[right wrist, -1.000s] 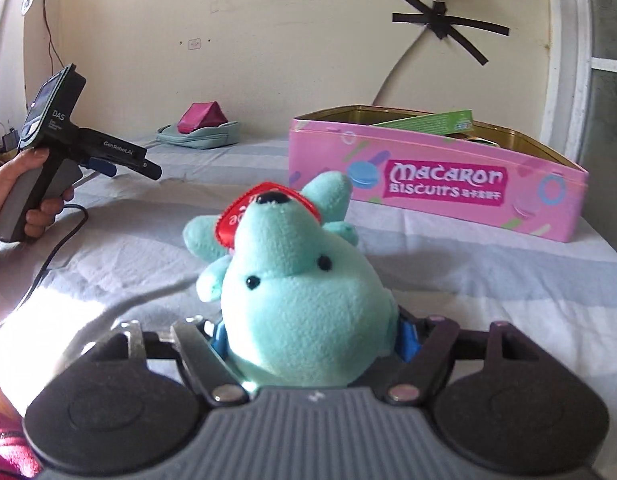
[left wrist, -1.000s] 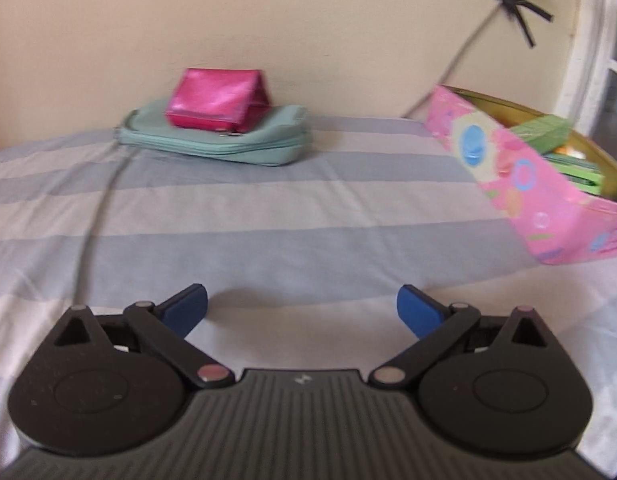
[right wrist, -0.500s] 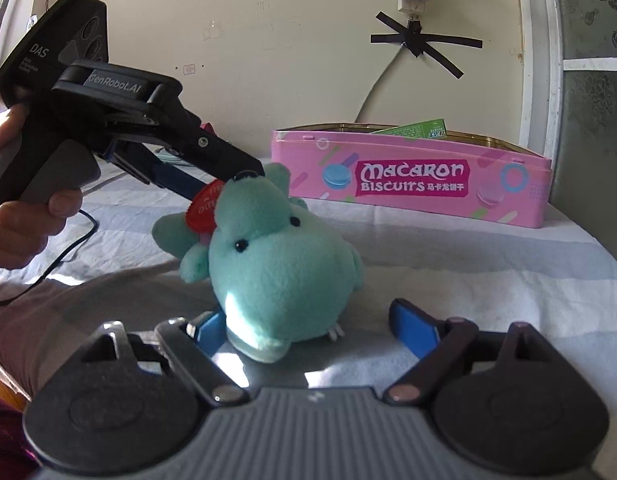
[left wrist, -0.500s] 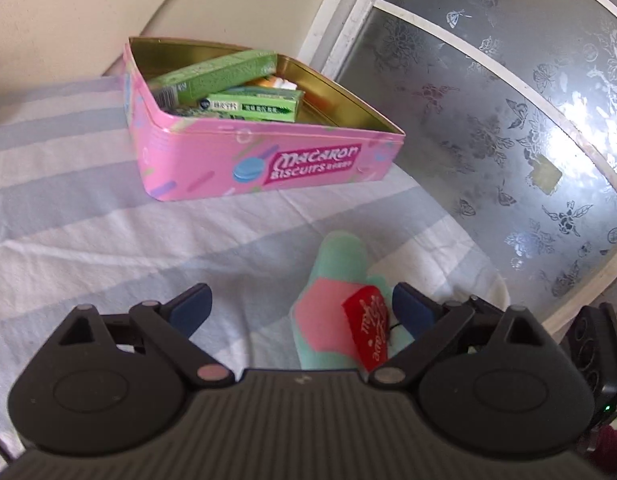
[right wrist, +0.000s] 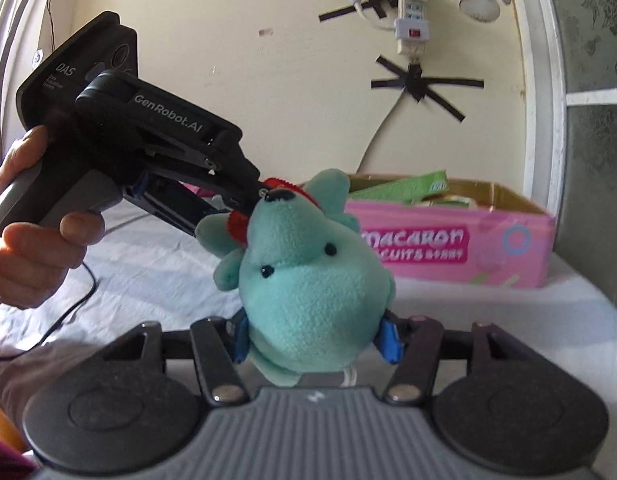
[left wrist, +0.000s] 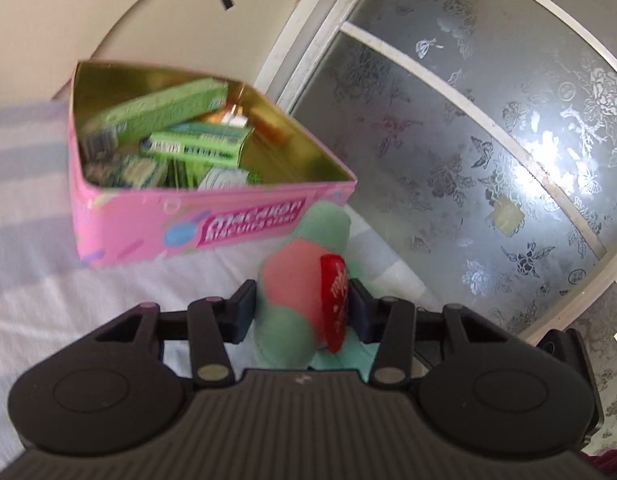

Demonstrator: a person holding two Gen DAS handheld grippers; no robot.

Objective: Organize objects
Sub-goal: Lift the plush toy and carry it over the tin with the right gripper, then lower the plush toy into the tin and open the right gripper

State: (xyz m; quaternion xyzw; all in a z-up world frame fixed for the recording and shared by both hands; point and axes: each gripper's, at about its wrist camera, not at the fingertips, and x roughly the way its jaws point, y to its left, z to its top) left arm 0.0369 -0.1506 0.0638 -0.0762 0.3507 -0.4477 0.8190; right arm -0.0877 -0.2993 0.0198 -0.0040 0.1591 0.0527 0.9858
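Plush toy [right wrist: 312,280], teal with a red tag, sits between both claws, lifted off the striped sheet [left wrist: 24,208]. Right gripper [right wrist: 312,340] has its blue pads on the lower body, jaws closing, fabric bulging over them. Left gripper [left wrist: 300,312] comes in from 10 o'clock in the right wrist view, jaws closing on the head end at the red tag [left wrist: 335,300], pads pressed to both sides. Toy's long axis runs roughly bottom-to-top in the right view, head tipped toward 11. Key relation: the pink macaron tin [left wrist: 188,224] lies at 11 o'clock from the left claw, near, lid off and part full of green boxes [left wrist: 188,144]; in the right view it's at 2 o'clock, behind the toy. Left looks nearer the tin, so my read is a handover to left, then drop in.
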